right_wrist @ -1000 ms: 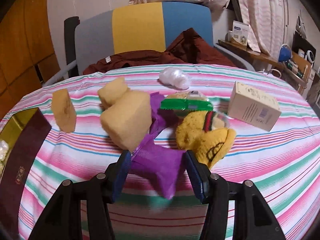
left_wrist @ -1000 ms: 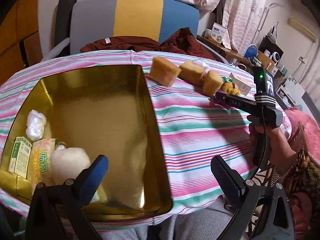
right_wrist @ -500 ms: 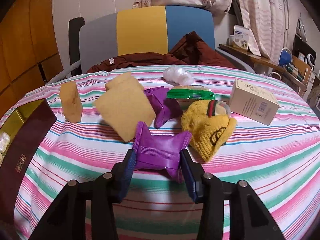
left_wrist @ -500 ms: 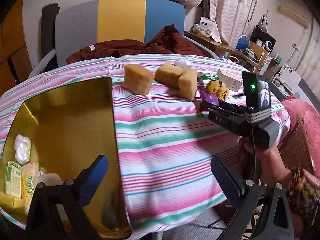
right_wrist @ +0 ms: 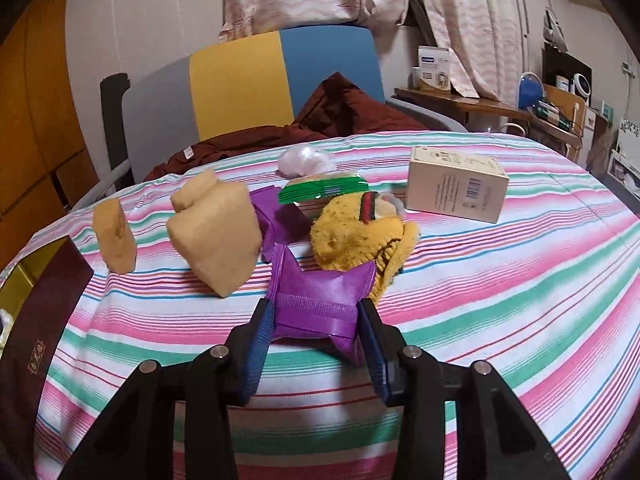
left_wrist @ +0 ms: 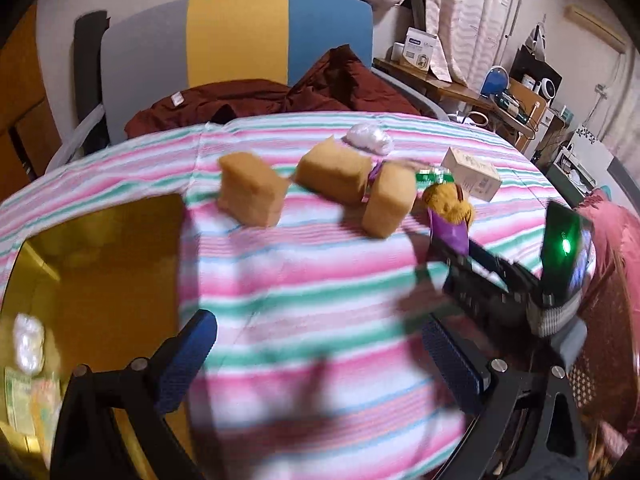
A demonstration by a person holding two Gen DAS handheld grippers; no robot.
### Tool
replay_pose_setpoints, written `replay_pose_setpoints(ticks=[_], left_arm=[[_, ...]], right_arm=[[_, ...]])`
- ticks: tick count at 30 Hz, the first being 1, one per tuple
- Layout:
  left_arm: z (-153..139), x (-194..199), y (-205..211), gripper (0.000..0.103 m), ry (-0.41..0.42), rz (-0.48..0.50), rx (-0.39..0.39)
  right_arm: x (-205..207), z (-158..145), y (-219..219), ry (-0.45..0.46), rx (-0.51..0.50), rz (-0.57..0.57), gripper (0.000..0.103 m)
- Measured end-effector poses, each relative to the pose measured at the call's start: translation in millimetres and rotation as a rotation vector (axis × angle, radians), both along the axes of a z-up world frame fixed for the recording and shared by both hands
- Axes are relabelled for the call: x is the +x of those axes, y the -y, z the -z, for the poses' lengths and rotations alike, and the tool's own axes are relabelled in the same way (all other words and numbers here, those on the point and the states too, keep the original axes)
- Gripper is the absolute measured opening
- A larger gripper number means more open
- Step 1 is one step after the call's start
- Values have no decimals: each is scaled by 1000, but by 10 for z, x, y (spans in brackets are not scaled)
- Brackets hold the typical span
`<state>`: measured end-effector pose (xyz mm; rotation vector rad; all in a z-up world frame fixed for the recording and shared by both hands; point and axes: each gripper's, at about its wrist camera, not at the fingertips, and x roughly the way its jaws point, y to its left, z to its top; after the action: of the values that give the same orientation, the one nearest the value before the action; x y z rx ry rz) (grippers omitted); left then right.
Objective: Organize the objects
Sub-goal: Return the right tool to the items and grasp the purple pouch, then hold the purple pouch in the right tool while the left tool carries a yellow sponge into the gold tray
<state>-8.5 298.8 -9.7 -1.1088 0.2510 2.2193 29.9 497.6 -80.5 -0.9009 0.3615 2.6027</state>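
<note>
Jaws: our right gripper (right_wrist: 317, 314) clamped the purple packet (right_wrist: 320, 300); left gripper (left_wrist: 320, 344) gaped empty; gold tin (left_wrist: 100, 272) lay lower left.

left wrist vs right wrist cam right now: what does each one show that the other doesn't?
Left wrist only: the gold interior of the tin with wrapped items in its near corner, the right tongs' body from outside with its green light, and the open left tongs holding nothing.

Right wrist only: the right tongs shut on the purple packet, the barcode side of the cream box, and the tin's dark outer wall.

Both: three sponge blocks, yellow knit item, green packet, white plastic bundle, striped tablecloth, chair.
</note>
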Motion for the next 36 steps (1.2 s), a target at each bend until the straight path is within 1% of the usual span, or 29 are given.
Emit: replay_pose_setpoints(ticks=[5,10,13,15,17,18,20,21,22,23,28,32,36], left_arm=[[29,-207,-426,103,-37,23,-7],[105,-417,-804,103,-30,56,-10],[174,-506,-986,102,-47,75,-24],[220,-564,-1094,97,-47,89,-40],[270,-631,-1180,83,-34,103,-45],[296,-664,-1209,78,-21,103,-49],[359,-701,-1242,60,20,116,-42],[403,-707,-1235,54,36,122,-44],[445,-702,-1228,44,41,121,-53],[480,-688,-1207,41,43,122,-63],[588,-591,-1005,33,93,112,-76],[565,-531,-845,30,82,93,-74],[476,-465,-628,29,94,67,-18]], right_arm=[[19,14,-42,-8,-8,14,43],[43,23,-72,-22,-23,26,43],[60,35,-93,-30,-38,30,43],[67,35,-92,-33,-41,32,43],[62,39,-92,-32,-43,32,43],[63,40,-90,-32,-43,32,43],[60,42,-89,-31,-44,32,43],[57,48,-93,-27,-47,33,43],[53,55,-98,-23,-50,34,43],[52,58,-98,-22,-52,34,43],[53,58,-86,-17,-42,44,43],[57,50,-83,-16,-33,51,43],[67,45,-85,-13,-23,65,42]])
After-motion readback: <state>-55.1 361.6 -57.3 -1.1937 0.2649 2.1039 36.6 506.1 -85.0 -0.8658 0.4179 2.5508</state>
